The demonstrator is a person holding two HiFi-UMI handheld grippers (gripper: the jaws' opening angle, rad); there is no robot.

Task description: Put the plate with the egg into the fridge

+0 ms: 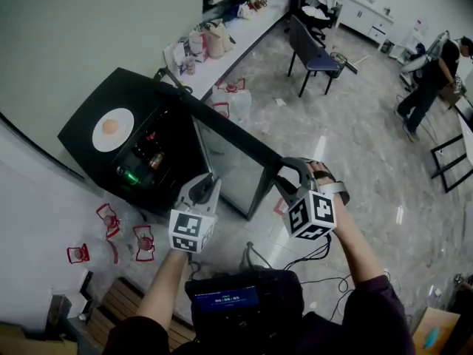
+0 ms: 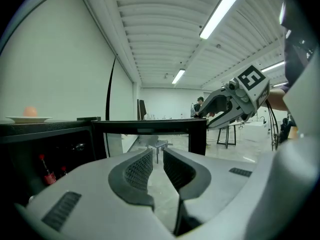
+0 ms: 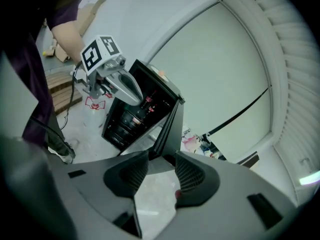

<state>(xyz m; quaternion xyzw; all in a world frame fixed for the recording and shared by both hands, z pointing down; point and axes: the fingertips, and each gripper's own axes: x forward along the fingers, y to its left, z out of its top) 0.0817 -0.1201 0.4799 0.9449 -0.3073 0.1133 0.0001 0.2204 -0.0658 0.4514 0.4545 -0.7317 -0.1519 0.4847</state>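
A white plate [image 1: 112, 129] with an egg [image 1: 110, 126] lies on top of the black mini fridge [image 1: 92, 117]. From the left gripper view the plate [image 2: 28, 118] and egg [image 2: 30, 111] show at the far left, on the fridge top. The fridge's glass door [image 1: 235, 161] stands swung wide open. My right gripper [image 1: 284, 168] is at the door's outer top corner, and the door edge [image 3: 170, 126] runs in between its jaw tips [image 3: 161, 159]. My left gripper [image 1: 203, 186] hangs in front of the open fridge; its jaws [image 2: 157, 154] stand a narrow gap apart with nothing between them.
Bottles [image 1: 150, 152] fill the fridge shelves. Clear water jugs with red handles [image 1: 111, 220] stand on the floor at the left. Cables [image 1: 310, 254] trail on the floor by my feet. A chair [image 1: 314, 54], a cluttered counter [image 1: 214, 39] and a person [image 1: 432, 80] are farther off.
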